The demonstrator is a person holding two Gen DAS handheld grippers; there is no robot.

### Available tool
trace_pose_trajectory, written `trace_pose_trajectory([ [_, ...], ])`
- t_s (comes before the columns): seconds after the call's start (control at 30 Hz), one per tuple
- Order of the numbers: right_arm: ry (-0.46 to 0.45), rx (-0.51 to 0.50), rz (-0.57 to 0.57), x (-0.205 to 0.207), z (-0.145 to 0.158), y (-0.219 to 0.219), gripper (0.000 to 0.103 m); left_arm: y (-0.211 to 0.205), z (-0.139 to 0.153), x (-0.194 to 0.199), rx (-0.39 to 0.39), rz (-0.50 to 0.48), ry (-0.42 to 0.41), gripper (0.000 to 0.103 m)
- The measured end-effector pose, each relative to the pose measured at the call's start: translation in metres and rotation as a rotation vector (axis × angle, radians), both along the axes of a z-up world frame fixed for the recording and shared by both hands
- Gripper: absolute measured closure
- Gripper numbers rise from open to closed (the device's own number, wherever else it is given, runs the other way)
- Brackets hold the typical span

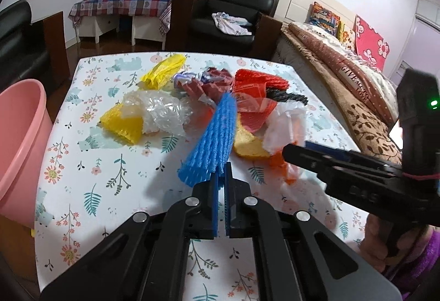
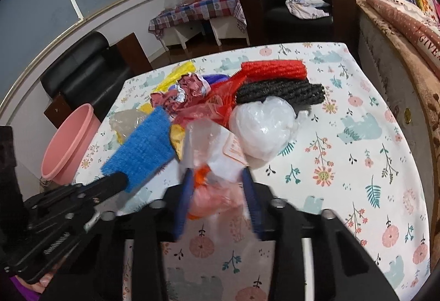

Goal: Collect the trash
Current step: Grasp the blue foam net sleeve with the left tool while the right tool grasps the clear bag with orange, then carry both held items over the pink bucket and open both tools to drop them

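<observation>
A pile of trash lies on the floral table (image 1: 90,180): yellow foam net (image 1: 123,125), clear bubble wrap (image 1: 162,114), red foam net (image 1: 258,78), black foam net (image 2: 280,92), white plastic bag (image 2: 264,127). My left gripper (image 1: 222,169) is shut on a blue foam net (image 1: 211,141), which it holds above the table; it also shows in the right wrist view (image 2: 143,147). My right gripper (image 2: 217,177) has its jaws around a clear and orange plastic bag (image 2: 211,163); the image is blurred there.
A pink bucket (image 1: 19,144) stands at the table's left edge, also in the right wrist view (image 2: 68,144). A bed (image 1: 357,86) runs along the right side. Black armchairs (image 1: 228,14) and a checked side table (image 1: 121,3) stand behind.
</observation>
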State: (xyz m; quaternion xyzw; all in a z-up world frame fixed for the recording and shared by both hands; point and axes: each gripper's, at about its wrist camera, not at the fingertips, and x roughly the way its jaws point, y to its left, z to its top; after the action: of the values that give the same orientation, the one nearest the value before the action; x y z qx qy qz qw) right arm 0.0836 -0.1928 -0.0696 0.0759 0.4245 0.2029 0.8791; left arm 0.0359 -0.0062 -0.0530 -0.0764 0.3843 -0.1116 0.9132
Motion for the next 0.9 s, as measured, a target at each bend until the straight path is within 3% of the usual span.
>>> trace_pose_trajectory([
  [0.03, 0.000, 0.004, 0.000, 0.000, 0.001, -0.001, 0.077, 0.001, 0.002, -0.001, -0.004, -0.001, -0.005, 0.100],
  [0.1, -0.013, -0.007, 0.003, -0.003, 0.002, -0.001, 0.097, 0.002, 0.005, -0.003, -0.011, 0.000, -0.014, 0.100],
  [0.13, -0.015, -0.011, 0.008, -0.003, 0.003, -0.001, 0.098, 0.002, 0.007, -0.004, -0.016, 0.000, -0.019, 0.100],
  [0.6, -0.164, -0.030, 0.043, -0.031, 0.044, 0.010, 0.100, 0.019, 0.044, -0.027, -0.065, 0.029, -0.132, 0.100],
  [0.9, -0.243, -0.026, 0.161, -0.032, 0.074, 0.064, 0.100, 0.060, 0.064, -0.039, -0.049, 0.181, -0.195, 0.100],
])
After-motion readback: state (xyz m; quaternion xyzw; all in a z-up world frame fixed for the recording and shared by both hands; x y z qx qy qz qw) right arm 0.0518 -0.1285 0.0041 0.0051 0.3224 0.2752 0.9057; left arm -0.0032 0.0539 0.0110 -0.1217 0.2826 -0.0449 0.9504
